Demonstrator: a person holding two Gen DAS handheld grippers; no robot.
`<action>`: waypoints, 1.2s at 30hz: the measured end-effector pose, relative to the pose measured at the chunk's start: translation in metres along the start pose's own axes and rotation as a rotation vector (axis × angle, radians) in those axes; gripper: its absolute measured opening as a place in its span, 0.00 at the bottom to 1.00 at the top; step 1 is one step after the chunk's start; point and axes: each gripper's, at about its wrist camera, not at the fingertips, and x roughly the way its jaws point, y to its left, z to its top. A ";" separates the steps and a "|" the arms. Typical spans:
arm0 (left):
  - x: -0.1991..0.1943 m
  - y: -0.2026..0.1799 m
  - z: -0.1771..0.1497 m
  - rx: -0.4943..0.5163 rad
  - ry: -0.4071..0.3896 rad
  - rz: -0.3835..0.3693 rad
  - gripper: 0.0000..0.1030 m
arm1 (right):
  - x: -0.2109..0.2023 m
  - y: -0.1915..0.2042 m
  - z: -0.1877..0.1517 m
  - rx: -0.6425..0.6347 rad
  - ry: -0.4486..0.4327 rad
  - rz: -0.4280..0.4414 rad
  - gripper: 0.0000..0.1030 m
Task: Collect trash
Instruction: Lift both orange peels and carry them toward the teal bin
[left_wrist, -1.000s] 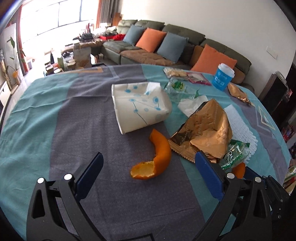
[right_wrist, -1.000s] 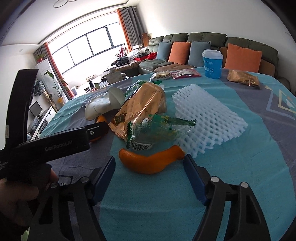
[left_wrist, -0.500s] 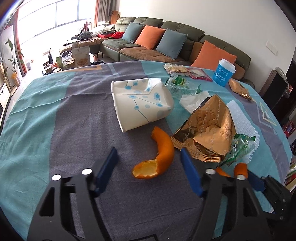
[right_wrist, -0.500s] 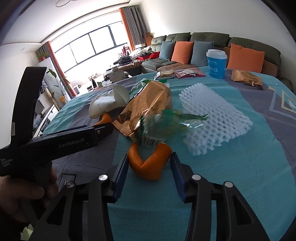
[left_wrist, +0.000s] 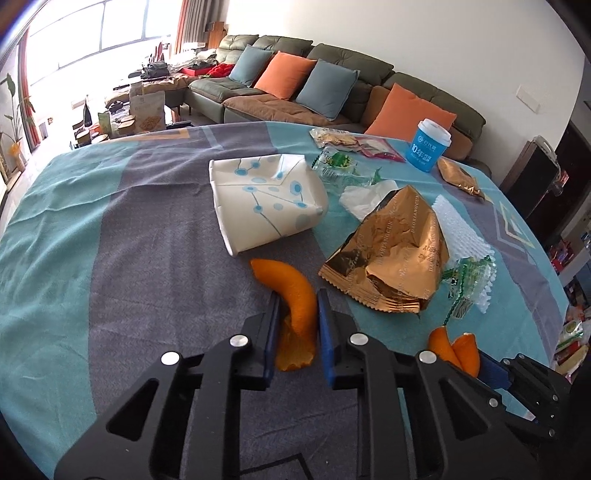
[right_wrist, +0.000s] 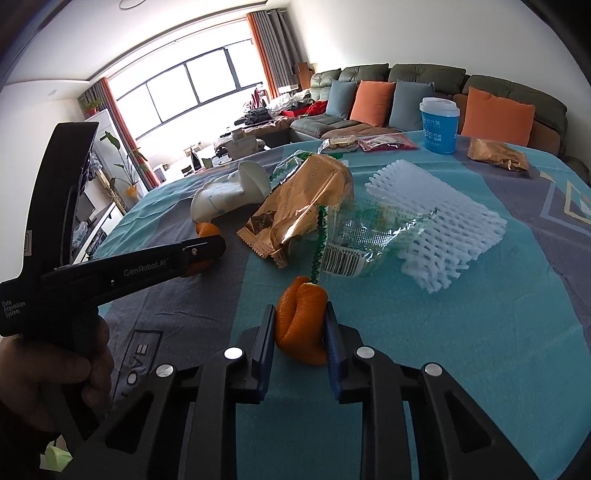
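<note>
Orange peels: two, one pinched in each gripper's jaws, left gripper and right gripper.

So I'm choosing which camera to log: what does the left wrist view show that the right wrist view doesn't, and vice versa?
Only the left wrist view shows the white tissue behind the gold bag.

Only the right wrist view shows the holder's hand and the clear wrapper's barcode.

Both show the left gripper shut on a long orange peel, the right gripper shut on a folded orange peel, the gold bag, foam net and blue cup.
</note>
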 end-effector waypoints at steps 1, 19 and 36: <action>-0.002 0.001 -0.001 -0.008 -0.003 -0.003 0.18 | -0.001 0.000 0.000 0.000 -0.001 0.002 0.22; -0.081 0.011 -0.023 -0.027 -0.147 0.009 0.17 | -0.035 0.023 0.010 -0.058 -0.098 0.034 0.21; -0.208 0.080 -0.061 -0.154 -0.368 0.176 0.17 | -0.055 0.122 0.031 -0.261 -0.181 0.203 0.21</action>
